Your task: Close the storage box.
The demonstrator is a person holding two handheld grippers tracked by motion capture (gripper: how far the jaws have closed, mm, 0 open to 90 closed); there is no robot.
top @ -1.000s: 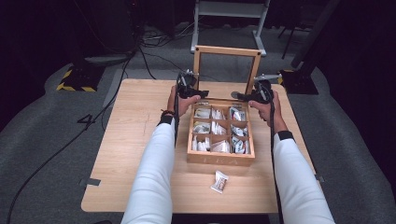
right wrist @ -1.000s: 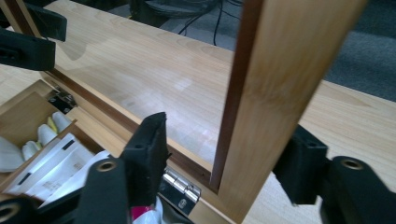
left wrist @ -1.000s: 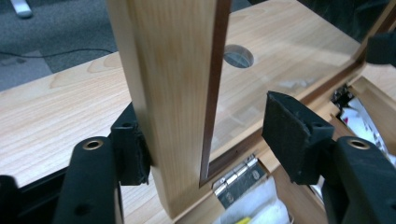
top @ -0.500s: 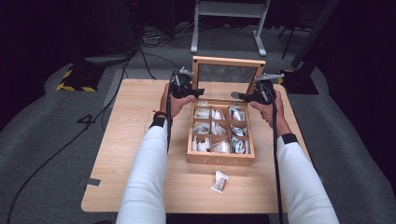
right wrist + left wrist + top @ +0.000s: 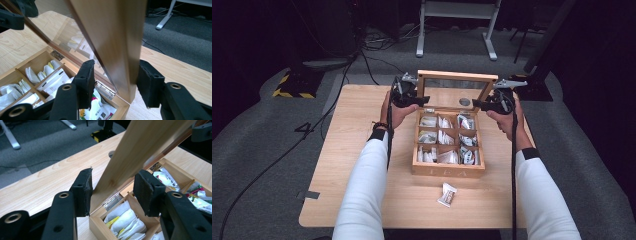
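A loose tea packet (image 5: pixel 447 194) lies nearest, before the wooden tea box (image 5: pixel 448 170) mid-tabletop (image 5: pixel 357 130). Its glass-paned lid (image 5: pixel 456 82) stands raised at the back; left hand-held gripper (image 5: pixel 410 100) and right hand-held gripper (image 5: pixel 487 104), jaws just closing, straddle its side rails, pads barely touching.

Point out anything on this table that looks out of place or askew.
One small white wrapped sachet lies alone on the light wooden table, in front of the wooden compartment box, while the other sachets sit inside its compartments. Nothing looks spilled or damaged.

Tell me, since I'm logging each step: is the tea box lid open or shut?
Open: the lid stands raised on its hinges, leaving the box compartments uncovered.
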